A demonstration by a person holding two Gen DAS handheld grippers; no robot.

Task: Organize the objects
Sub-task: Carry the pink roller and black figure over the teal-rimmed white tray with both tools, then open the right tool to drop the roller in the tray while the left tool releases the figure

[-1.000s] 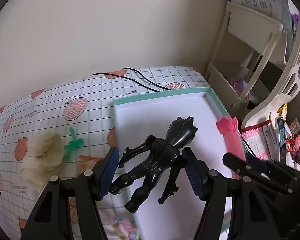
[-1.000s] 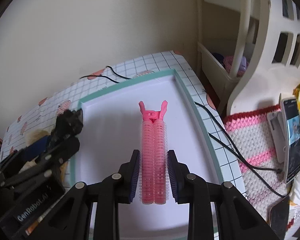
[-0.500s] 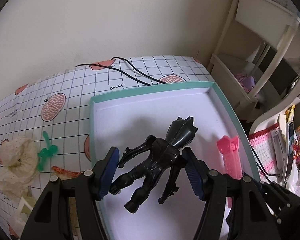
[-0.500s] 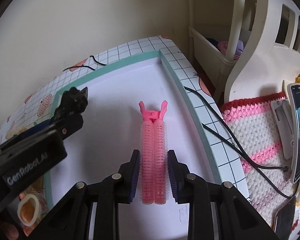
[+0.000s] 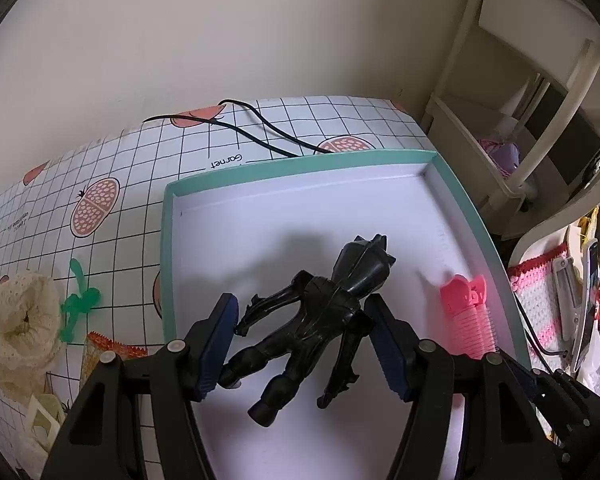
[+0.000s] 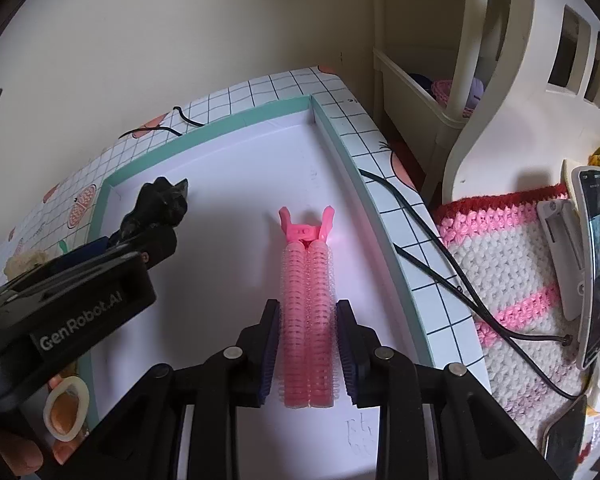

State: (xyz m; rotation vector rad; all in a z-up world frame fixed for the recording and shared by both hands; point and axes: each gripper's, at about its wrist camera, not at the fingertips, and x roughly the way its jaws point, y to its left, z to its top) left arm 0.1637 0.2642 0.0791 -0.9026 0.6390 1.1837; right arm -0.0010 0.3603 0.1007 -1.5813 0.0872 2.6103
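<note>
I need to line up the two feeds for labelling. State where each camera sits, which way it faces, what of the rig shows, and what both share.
Left wrist view: on the left gripper, facing forward and down into the teal-rimmed tray; its fingers hold a black figure.
Right wrist view: on the right gripper, facing along the tray toward the wall; its fingers clamp a pink hair roller clip.
Shared: tray, figure, roller clip, checked tablecloth; each view also shows the other gripper.

Black figure (image 5: 320, 320), pink hair clip (image 6: 307, 320), teal-rimmed white tray (image 5: 300, 160)
</note>
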